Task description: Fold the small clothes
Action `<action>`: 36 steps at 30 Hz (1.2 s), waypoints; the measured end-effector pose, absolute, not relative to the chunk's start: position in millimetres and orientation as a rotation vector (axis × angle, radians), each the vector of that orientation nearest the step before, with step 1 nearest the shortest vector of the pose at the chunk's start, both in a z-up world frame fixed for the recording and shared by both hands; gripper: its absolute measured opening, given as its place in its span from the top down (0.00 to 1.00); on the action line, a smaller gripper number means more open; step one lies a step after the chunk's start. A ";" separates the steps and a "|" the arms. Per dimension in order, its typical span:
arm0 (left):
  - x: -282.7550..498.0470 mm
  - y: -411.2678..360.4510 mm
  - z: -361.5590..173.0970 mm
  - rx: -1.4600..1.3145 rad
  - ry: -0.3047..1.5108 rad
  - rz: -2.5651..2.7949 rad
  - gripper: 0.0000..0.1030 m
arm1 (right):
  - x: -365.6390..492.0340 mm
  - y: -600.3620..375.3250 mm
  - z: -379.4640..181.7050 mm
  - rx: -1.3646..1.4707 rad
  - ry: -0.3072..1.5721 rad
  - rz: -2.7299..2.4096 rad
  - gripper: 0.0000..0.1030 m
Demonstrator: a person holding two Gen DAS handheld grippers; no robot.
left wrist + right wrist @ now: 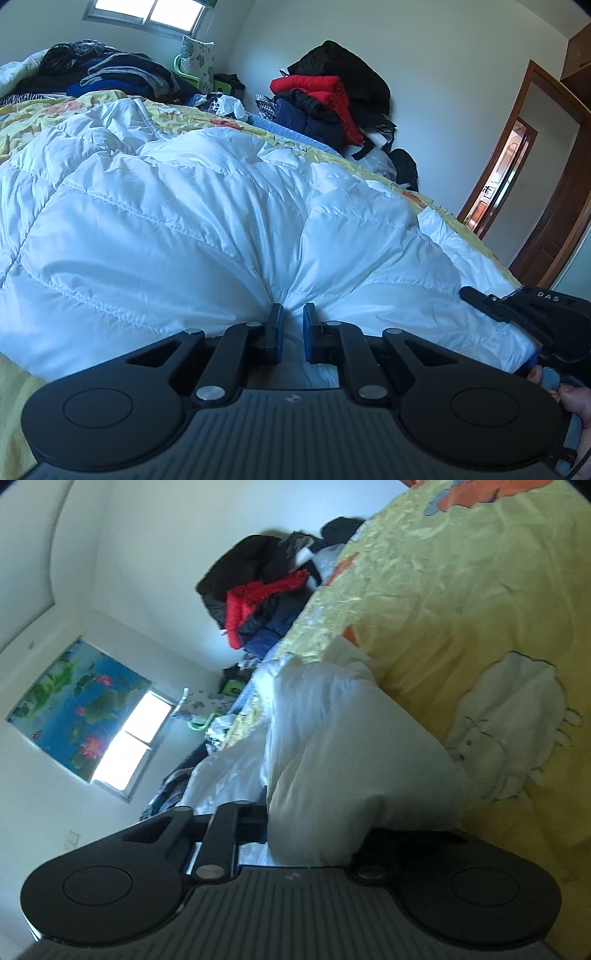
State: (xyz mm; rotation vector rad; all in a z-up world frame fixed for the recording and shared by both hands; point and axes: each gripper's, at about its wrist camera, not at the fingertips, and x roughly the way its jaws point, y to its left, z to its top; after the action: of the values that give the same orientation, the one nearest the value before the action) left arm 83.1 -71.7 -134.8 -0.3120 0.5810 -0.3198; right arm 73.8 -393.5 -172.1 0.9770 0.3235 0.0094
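- Left wrist view: the white quilted jacket (177, 221) is lying spread over the yellow bedspread (33, 122) on the bed. A pinch of its near hem is being gripped by the left hand-held gripper (293, 325), whose jaws are clenched on the fabric, which is puckering between the blue pads (276, 332).
- The right hand-held gripper (524, 306) is being seen at the jacket's right edge.
- Right wrist view: a padded fold of the jacket (351, 775) is being covered over the right hand-held gripper (317, 834); the fingertips are hidden, so a firm grasp cannot be told, though fabric is lying between the jaws.
- Step judged in hand: both edges are being secured ahead of a fold.
- Next move: the right-hand grip is needing confirmation, then both edges being lifted together and carried across evenly.
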 end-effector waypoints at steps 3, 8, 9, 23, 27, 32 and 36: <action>82.5 -72.2 -134.0 -0.317 0.583 -0.314 0.90 | 71.6 -396.1 -164.0 0.979 0.315 0.022 0.80; 77.4 -70.2 -126.1 -0.322 0.592 -0.326 0.89 | 64.4 -407.3 -153.2 0.988 0.307 0.030 0.83; 76.3 -67.4 -123.5 -0.333 0.594 -0.336 0.89 | 61.5 -412.3 -152.5 1.001 0.307 0.031 0.83; 70.0 6.9 -117.3 -0.414 0.606 -0.202 0.89 | 15.7 -496.0 -95.2 0.873 0.236 -0.235 0.85; 80.8 6.2 -130.5 -0.426 0.652 -0.222 0.89 | 22.8 -480.3 -68.4 0.750 0.239 -0.295 0.85; 87.9 11.5 -136.1 -0.473 0.668 -0.225 0.89 | 30.8 -412.5 -38.0 0.427 0.171 -0.283 0.85; 87.5 17.8 -139.1 -0.509 0.677 -0.231 0.89 | 39.9 -361.1 -17.7 0.225 0.122 -0.256 0.85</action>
State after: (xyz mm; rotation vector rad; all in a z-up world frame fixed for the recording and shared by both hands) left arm 87.5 17.8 -139.1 -0.5086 0.6774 -0.2306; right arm 39.9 -361.1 -17.7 0.2246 0.1218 -0.2558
